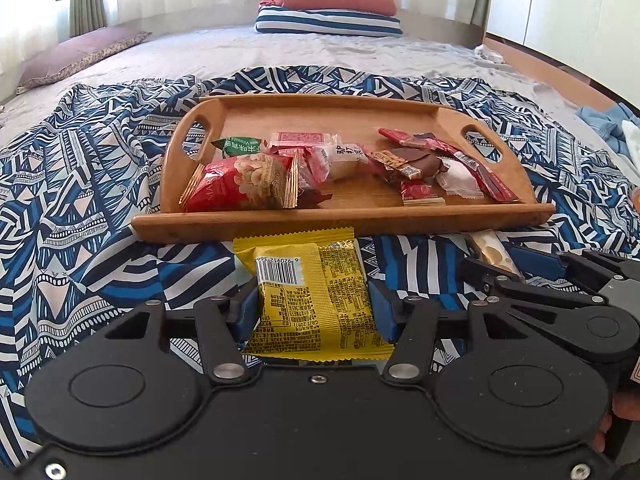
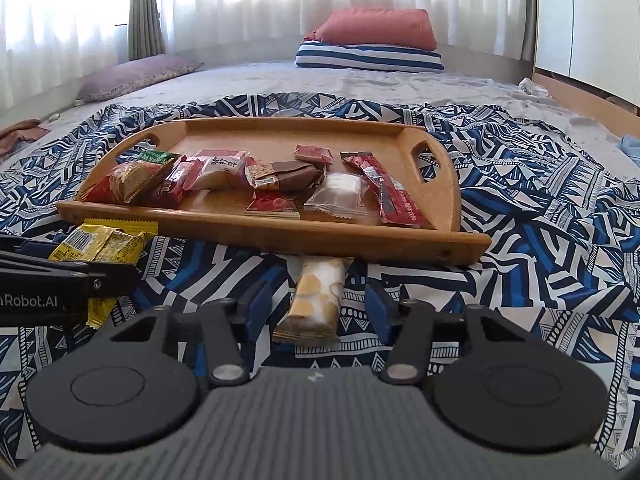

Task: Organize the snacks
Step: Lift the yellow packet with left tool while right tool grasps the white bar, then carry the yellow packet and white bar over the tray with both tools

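Note:
A wooden tray (image 1: 344,218) with two handles lies on a patterned cloth and holds several wrapped snacks, among them a red nut bag (image 1: 240,184) and a brown wrapper (image 1: 416,162). Just in front of the tray's near rim lies a yellow packet (image 1: 308,280), barcode side up. My left gripper (image 1: 313,304) is shut on it, with the blue pads against its two sides. To its right an orange-and-white snack bar (image 2: 316,296) lies lengthwise with its far end under the tray's (image 2: 280,232) rim. My right gripper (image 2: 314,314) straddles the bar, open, with a gap on each side.
The blue-and-white patterned cloth (image 2: 540,220) covers a grey bed. A red pillow (image 2: 376,28) on a striped one sits at the far end and a mauve pillow (image 2: 136,76) at the far left. A wooden bed frame and white cupboard (image 1: 560,4) run along the right.

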Motion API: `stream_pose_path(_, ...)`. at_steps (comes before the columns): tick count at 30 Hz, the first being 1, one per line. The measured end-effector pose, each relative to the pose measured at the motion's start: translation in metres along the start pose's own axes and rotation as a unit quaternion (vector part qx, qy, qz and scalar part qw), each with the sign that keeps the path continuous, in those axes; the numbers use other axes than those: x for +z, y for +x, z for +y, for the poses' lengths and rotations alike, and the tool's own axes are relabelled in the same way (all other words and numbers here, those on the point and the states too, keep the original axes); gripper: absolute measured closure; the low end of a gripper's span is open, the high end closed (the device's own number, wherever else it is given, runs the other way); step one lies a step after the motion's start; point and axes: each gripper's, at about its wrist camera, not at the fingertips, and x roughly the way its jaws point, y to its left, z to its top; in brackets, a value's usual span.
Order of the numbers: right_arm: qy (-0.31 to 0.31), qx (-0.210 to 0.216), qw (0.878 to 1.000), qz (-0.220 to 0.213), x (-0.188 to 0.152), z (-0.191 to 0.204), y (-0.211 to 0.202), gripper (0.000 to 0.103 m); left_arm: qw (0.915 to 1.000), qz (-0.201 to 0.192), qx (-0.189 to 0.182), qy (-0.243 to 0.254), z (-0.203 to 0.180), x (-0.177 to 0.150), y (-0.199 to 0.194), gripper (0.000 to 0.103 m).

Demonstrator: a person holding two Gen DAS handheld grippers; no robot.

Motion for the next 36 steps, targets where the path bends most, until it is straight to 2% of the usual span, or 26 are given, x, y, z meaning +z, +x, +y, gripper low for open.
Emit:
stream_pose_path(6,-0.006,0.009,1.0,-0.002,0.0,0.003,0.0,0.061,1.0,0.001,0.0,0.001,0.0,0.0,0.001,0.049)
stream_pose_path(11,-0.002,0.01,1.0,-0.003,-0.001,0.002,0.0,0.063,1.0,0.0,0.0,-0.002,0.001,0.001,0.002,0.049)
stream_pose_path(15,0.005,0.004,1.0,-0.011,-0.003,0.0,-0.002,0.075,1.0,0.0,-0.001,-0.004,0.002,0.002,0.002,0.049)
stream_pose_path(36,0.035,0.017,0.998,-0.04,0.011,0.001,-0.033,0.076,0.9994,-0.035,0.0,0.001,0.007,0.022,-0.024,0.049)
